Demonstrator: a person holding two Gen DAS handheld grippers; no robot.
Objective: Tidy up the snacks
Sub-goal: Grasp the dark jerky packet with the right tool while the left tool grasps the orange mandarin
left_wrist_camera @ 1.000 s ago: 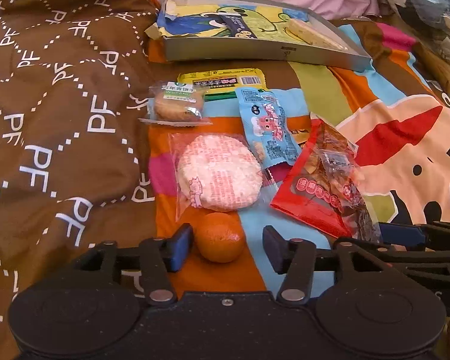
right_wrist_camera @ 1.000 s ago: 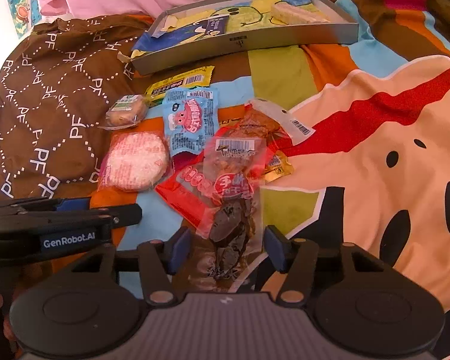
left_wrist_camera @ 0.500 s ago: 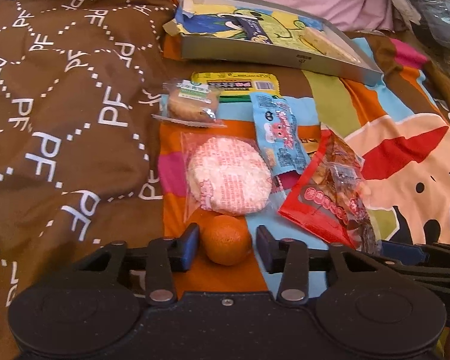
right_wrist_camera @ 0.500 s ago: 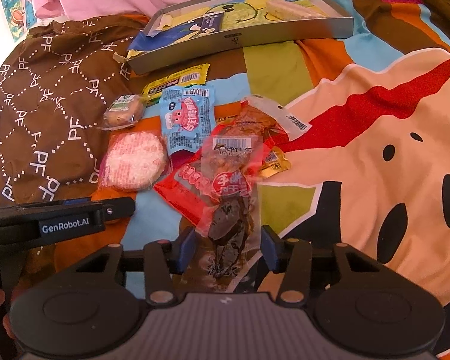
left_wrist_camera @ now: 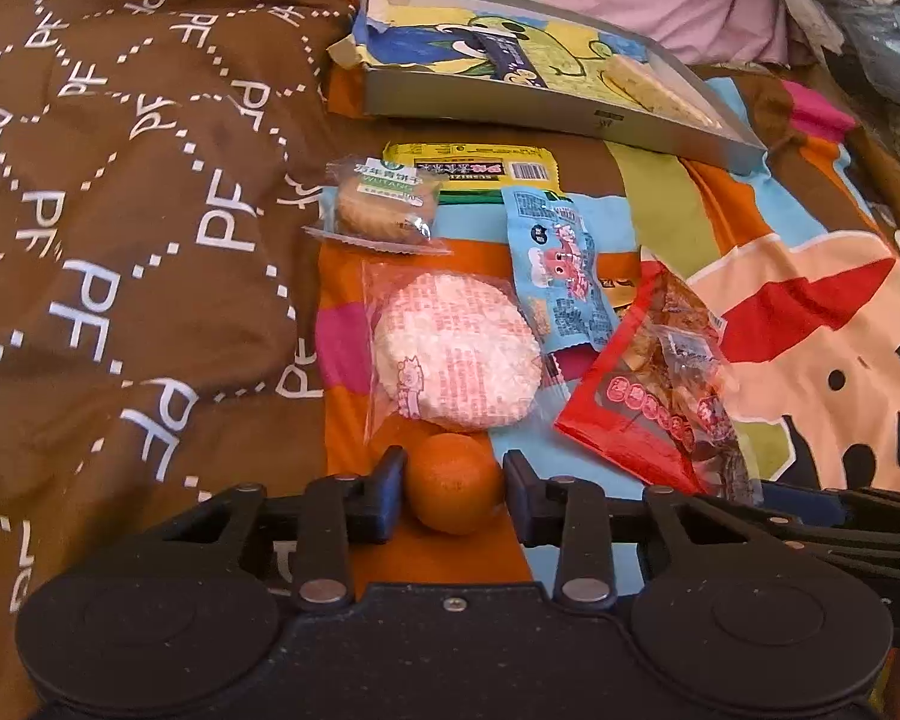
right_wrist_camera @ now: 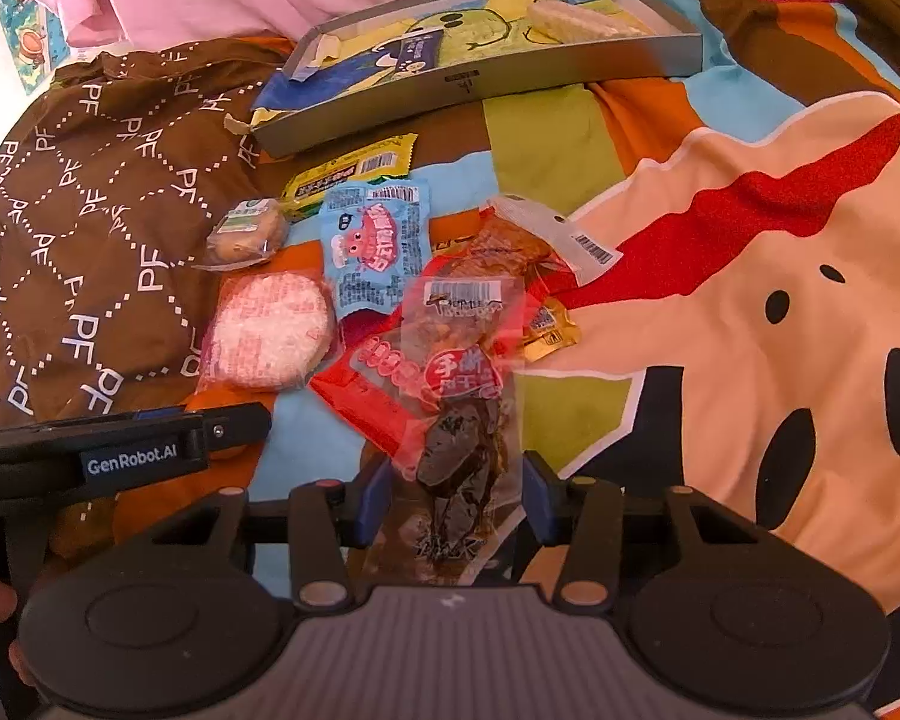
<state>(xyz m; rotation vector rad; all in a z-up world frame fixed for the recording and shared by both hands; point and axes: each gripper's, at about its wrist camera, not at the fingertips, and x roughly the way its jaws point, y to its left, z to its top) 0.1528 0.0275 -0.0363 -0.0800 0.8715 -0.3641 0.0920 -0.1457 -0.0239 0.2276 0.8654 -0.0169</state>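
Between my left claw (left_wrist_camera: pixel 453 489) fingers sits the mandarin (left_wrist_camera: pixel 455 483), round, no clear long axis; fingers close beside it, contact uncertain. My right claw (right_wrist_camera: pixel 453 495) straddles a clear dark-snack packet (right_wrist_camera: pixel 459 480), lengthwise near-to-far, partly open. Grey box (left_wrist_camera: pixel 546 114) far.

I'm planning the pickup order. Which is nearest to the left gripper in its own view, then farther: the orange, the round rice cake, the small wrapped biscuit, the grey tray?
1. Orange, between the left gripper's fingers.
2. Round rice cake, just beyond.
3. Small wrapped biscuit, farther, slightly left.
4. Grey tray, farthest, at the back.
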